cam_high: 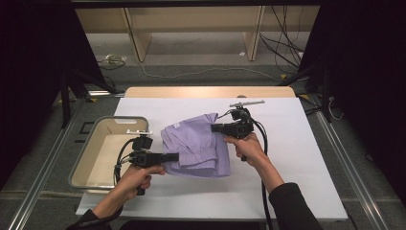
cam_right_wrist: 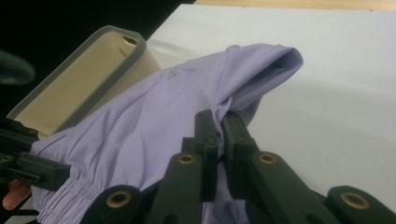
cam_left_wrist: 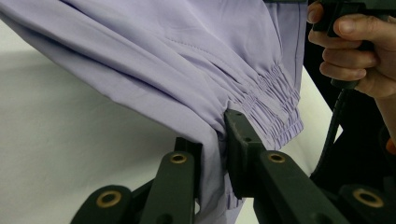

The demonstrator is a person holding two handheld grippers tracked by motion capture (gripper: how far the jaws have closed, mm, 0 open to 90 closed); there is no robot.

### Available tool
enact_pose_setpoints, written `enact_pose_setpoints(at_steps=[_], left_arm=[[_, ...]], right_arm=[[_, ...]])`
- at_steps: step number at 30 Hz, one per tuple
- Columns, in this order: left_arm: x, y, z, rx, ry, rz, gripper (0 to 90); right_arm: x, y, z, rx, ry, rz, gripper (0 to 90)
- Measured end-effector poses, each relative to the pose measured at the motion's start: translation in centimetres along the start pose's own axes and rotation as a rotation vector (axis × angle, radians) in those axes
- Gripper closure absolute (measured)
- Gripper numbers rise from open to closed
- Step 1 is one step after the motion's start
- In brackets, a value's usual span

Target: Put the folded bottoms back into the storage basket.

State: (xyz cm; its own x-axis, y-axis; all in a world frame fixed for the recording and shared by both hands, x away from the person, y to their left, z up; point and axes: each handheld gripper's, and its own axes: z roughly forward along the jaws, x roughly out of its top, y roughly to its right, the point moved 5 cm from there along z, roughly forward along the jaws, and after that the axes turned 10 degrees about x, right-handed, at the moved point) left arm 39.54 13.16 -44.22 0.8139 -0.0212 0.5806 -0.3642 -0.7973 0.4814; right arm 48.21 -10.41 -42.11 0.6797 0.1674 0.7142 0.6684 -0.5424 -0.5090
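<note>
One lilac garment (cam_high: 196,146) lay bunched mid-counter (cam_high: 297,158), with one beige bin (cam_high: 103,143) at its nine o'clock. Two grippers held it: the left gripper (cam_high: 173,157) had its jaws clamped on the elastic hem at seven o'clock, the right gripper (cam_high: 214,127) pinched a fold at one o'clock.

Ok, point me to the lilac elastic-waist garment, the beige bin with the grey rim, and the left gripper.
lilac elastic-waist garment (cam_high: 191,139), high view, on its smooth upper panel.
beige bin with grey rim (cam_high: 91,136), high view, on the rim's left side.
left gripper (cam_left_wrist: 212,140), left gripper view, between its jaw tips, pinching the fabric.
</note>
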Motion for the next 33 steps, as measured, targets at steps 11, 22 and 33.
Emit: enact_pose_setpoints(at_steps=[11, 22, 33], left_arm=[[-0.2, -0.2, -1.1, -0.006, 0.015, 0.001, 80.2], [-0.7, -0.6, -2.2, -0.016, 0.037, -0.002, 80.2], [-1.1, -0.9, -3.3, -0.002, 0.047, 0.024, 80.2]], right_arm=[[0.2, -1.0, 0.4, 0.012, 0.0, -0.018, 86.8], [0.3, -2.2, 0.9, 0.025, -0.009, -0.049, 86.9], [0.4, -3.2, 1.6, 0.039, -0.012, -0.067, 86.9]])
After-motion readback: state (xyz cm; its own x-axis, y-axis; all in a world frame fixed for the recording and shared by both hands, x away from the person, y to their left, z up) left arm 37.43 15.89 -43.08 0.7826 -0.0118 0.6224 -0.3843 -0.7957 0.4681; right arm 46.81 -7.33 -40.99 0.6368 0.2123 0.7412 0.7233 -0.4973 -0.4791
